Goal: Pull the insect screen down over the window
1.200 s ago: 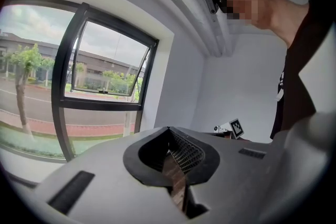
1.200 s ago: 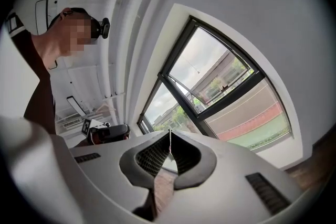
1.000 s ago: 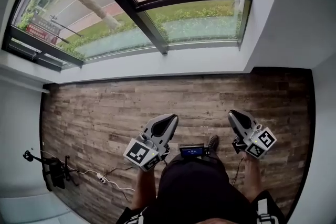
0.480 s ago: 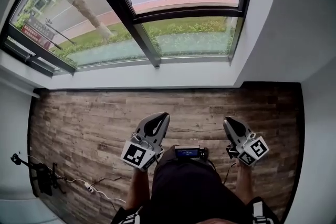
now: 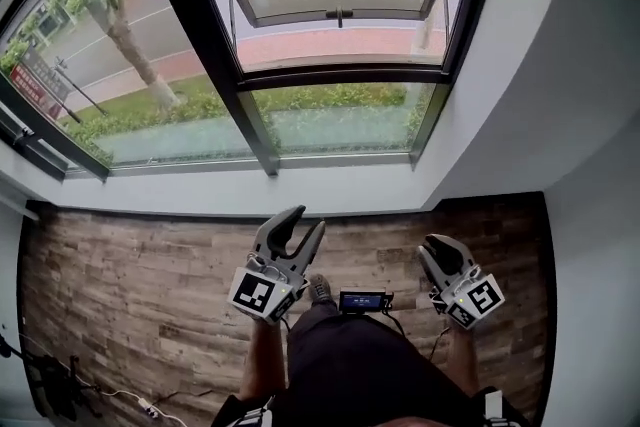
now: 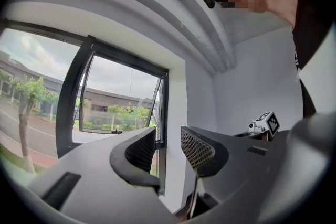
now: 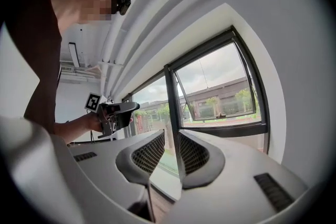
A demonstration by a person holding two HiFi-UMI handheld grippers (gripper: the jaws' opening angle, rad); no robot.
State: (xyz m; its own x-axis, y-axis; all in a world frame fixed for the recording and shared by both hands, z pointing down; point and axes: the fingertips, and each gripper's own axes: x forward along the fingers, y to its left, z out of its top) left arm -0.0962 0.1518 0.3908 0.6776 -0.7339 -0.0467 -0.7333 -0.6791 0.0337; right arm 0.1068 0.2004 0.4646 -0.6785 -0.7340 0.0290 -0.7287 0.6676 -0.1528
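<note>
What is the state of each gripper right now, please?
Left gripper: jaws opening, nothing between them.
Right gripper: narrowly open, holding nothing.

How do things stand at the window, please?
Left gripper opening, empty; right gripper narrowly open, empty. Window uncovered, sash tilted open. No obstruction seen.

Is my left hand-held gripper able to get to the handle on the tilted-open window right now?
Probably yes, though not without raising the arm. The left hand-held gripper hangs low, well short of the handle, its jaws opening and empty; nothing stands in the way.
</note>
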